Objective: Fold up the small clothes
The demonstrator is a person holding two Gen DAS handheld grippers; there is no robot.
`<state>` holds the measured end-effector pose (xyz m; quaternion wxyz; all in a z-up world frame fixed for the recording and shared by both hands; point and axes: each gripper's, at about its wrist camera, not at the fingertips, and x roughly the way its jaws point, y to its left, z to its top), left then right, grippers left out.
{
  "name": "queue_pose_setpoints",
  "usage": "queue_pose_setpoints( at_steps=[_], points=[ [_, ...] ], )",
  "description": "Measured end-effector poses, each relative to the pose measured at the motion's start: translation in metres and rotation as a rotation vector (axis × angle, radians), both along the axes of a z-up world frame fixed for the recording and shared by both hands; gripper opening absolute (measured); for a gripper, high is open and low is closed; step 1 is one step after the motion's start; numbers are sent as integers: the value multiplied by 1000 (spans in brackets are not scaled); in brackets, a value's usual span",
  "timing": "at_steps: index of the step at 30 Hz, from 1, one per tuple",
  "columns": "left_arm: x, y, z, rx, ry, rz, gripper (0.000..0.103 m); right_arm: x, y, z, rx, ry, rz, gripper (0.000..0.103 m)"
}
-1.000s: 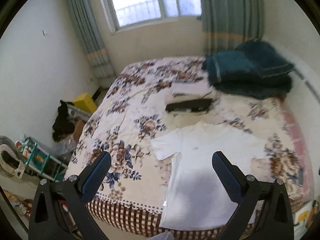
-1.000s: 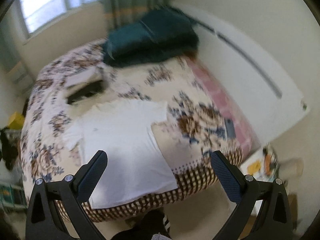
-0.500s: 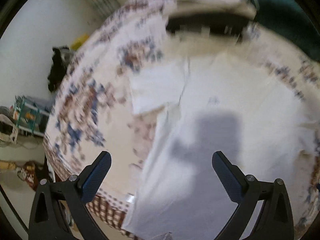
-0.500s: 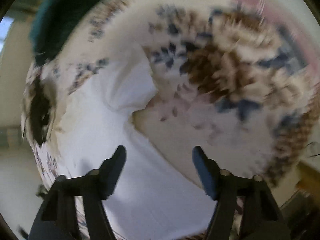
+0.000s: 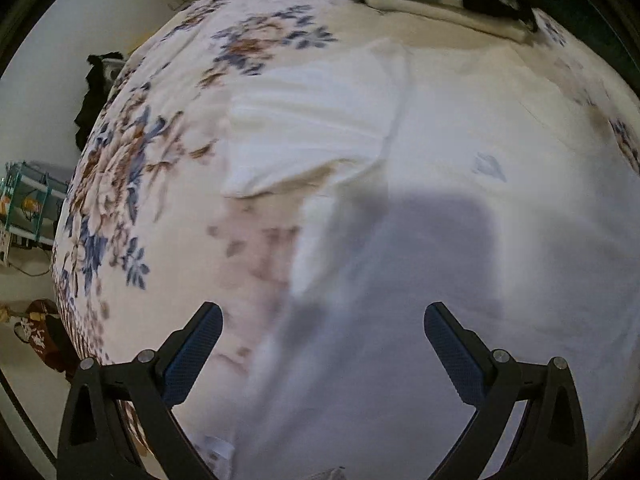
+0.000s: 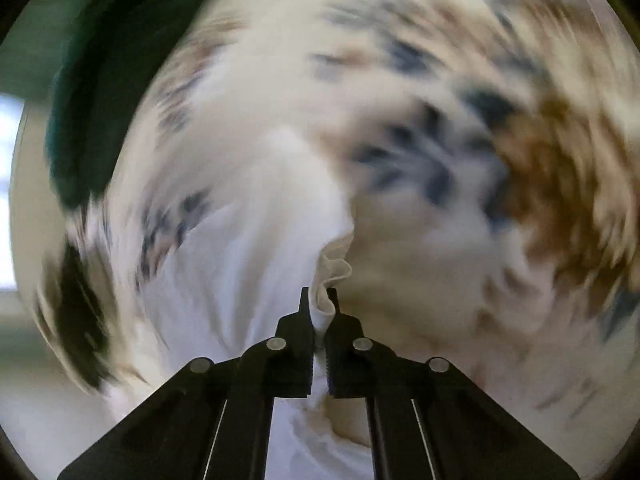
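White short-sleeved cotton T-shirt (image 5: pixel 420 208) lies spread flat on the bed's cream bedspread printed with blue and brown flowers (image 5: pixel 132 184). Left gripper (image 5: pixel 322 344) hovers over the shirt body, fingers wide apart, holding nothing; one sleeve lies at 11 o'clock. Right gripper (image 6: pixel 319 312) is pinched together on a bunched fold of the shirt's edge (image 6: pixel 328 276). Right view heavily blurred. Dark teal bedding (image 6: pixel 88 92) at 10 o'clock there.
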<state>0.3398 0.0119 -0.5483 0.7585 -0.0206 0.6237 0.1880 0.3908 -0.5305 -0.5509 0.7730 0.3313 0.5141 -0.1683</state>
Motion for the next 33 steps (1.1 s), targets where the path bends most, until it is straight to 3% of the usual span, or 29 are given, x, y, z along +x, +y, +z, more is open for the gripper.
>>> queue_pose_setpoints(
  at_steps=[4, 8, 10, 12, 15, 20, 23, 25, 27, 28, 30, 33],
  points=[
    [-11, 34, 7, 43, -24, 33, 103, 40, 140, 32, -320, -2, 441, 4],
    [-25, 73, 7, 77, -10, 63, 103, 39, 293, 0, -645, 61, 882, 4],
    [-33, 94, 7, 89, -2, 79, 103, 27, 338, -22, -689, 112, 1027, 5],
    [-41, 110, 5, 92, -1, 86, 103, 15, 362, -39, -636, 190, 1090, 15],
    [-45, 124, 1, 69, -5, 98, 103, -9, 369, -37, -509, 215, 1056, 51],
    [-29, 131, -14, -168, -35, 130, 103, -44, 332, -17, -269, 234, 830, 53],
    [-13, 136, -26, -402, -90, 229, 103, -62, 294, -15, -186, 249, 629, 53],
    [-5, 143, -46, -620, -132, 329, 103, -67, 270, -23, -159, 280, 526, 53],
    [3, 148, -70, -772, -162, 425, 93, -78, 252, -32, -110, 306, 418, 53],
    [5, 151, -78, -801, -166, 463, 86, -83, 245, -36, -81, 317, 370, 53],
    [11, 161, -90, -851, -200, 559, 83, -94, 235, -45, -16, 325, 283, 53],
    [16, 171, -88, -859, -264, 641, 75, -104, 230, -56, 14, 336, 208, 53]
  ],
)
